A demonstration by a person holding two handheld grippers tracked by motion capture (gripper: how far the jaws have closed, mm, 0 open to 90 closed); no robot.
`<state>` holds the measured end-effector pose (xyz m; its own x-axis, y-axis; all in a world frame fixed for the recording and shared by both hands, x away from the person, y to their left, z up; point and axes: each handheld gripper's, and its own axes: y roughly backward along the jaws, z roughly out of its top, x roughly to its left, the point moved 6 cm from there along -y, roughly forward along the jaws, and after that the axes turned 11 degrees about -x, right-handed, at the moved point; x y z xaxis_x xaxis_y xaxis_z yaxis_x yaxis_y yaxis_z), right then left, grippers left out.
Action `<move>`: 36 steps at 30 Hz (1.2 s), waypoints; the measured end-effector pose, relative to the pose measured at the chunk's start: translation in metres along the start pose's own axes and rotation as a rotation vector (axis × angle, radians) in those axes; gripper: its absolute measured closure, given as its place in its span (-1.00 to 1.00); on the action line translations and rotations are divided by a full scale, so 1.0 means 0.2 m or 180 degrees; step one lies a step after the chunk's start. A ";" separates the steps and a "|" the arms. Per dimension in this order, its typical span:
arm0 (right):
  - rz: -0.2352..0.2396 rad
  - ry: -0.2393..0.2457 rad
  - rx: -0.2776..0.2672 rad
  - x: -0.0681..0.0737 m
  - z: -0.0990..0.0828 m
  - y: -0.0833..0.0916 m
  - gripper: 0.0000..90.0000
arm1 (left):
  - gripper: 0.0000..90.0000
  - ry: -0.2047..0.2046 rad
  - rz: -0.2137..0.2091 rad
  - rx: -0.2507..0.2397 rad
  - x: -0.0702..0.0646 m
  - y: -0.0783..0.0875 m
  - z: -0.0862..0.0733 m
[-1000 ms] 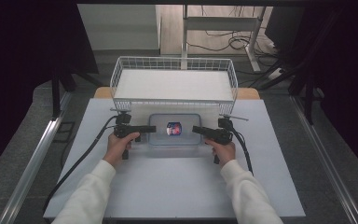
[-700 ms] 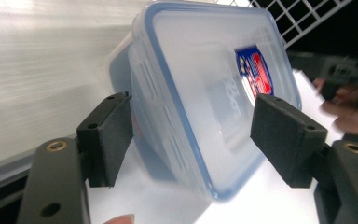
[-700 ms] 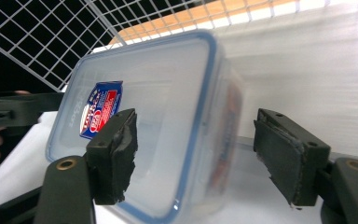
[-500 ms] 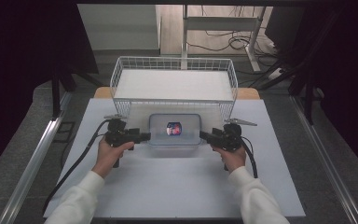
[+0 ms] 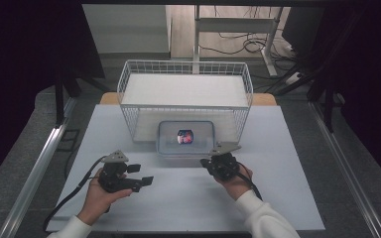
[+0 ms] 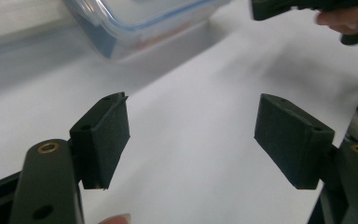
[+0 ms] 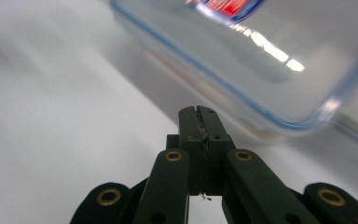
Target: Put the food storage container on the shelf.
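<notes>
- Lidded clear container [image 5: 186, 138] sits flat on the table [image 5: 287, 198], just ahead of both sets of jaws, touched by neither; its far end is at the open front of the wire basket [image 5: 185, 82].
- Left gripper [image 5: 140, 174]: jaws spread wide, empty; container off ahead and to their left [image 6: 144, 21].
- Right gripper [image 5: 209, 162]: jaws pressed together, nothing between; container corner just beyond the tips [image 7: 279, 60].
- Judgement: container looks placed, grippers clear; little left, perhaps pushing it further in.
- Count: one container, one basket, two grippers, one small red-and-blue item [image 5: 184, 136] inside.
</notes>
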<state>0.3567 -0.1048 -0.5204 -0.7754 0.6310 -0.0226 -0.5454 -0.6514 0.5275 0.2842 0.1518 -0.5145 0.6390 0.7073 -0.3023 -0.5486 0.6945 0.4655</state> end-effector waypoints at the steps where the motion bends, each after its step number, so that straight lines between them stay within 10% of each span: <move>1: 0.0001 0.0060 0.0044 0.01 -0.01 -0.03 0.97 | -0.42 -0.0002 0.0003 0.0005 -0.01 0.01 -0.01; 12: -0.0012 0.0254 0.0265 0.05 0.00 -0.34 0.98 | -0.43 -0.0117 0.0046 0.0113 -0.05 0.02 -0.07; 20: -0.0117 0.0325 0.0243 0.08 0.03 -0.37 0.98 | -0.43 -0.0177 0.0050 0.0165 -0.04 0.01 -0.09; 36: -0.0432 -0.0007 0.0034 -0.06 0.16 -0.40 0.98 | -0.46 -0.0220 0.0049 0.0176 -0.04 0.02 -0.09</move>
<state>0.4202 -0.0464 -0.5347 -0.6941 0.7140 -0.0925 -0.6418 -0.5554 0.5288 0.2676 0.1506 -0.5250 0.6674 0.7059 -0.2374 -0.5293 0.6738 0.5155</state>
